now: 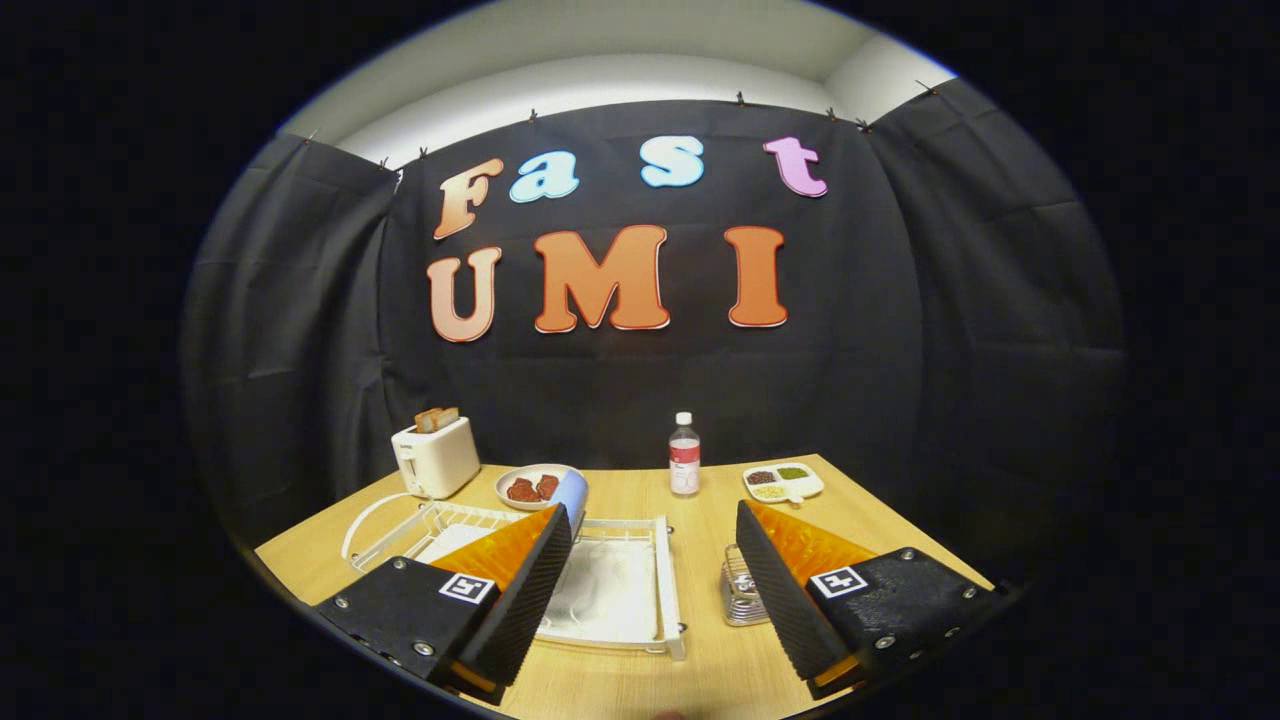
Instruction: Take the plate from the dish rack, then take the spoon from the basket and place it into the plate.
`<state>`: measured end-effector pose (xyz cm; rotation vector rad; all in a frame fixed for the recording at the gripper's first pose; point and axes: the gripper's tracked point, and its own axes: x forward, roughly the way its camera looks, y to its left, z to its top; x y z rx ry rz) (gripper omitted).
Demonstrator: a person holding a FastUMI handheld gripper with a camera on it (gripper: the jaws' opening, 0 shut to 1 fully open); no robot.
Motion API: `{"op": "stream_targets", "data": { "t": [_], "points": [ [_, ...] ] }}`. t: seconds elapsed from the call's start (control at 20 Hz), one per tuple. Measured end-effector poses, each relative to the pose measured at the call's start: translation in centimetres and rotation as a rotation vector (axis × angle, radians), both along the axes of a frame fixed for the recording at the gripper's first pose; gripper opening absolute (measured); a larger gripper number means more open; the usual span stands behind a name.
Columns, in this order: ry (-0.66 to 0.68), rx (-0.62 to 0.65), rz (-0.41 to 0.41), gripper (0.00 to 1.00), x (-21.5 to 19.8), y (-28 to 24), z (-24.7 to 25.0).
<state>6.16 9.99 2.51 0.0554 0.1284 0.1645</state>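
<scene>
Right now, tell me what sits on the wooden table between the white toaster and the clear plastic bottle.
In the gripper view, a round white bowl of reddish food sits between the white toaster and clear plastic bottle; the open gripper holds nothing.

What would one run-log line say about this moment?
gripper: jaws open, holding nothing | dish rack: just ahead, partly between the jaws | basket: beside right jaw | plate: not yet taken

Gripper-mounted fisheye, raised above wooden table (700, 520), facing forward over jaws toward the booth's back wall
</scene>
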Motion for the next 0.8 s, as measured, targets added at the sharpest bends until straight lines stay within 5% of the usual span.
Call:
{"op": "stream_targets", "data": {
  "t": [0.45,0.8],
  "points": [
    [0.24,-0.081,0.094,0.99,7.0,8.9,-2.7],
    [0.43,-0.127,0.001,0.94,10.5,9.4,-7.9]
  ]
}}
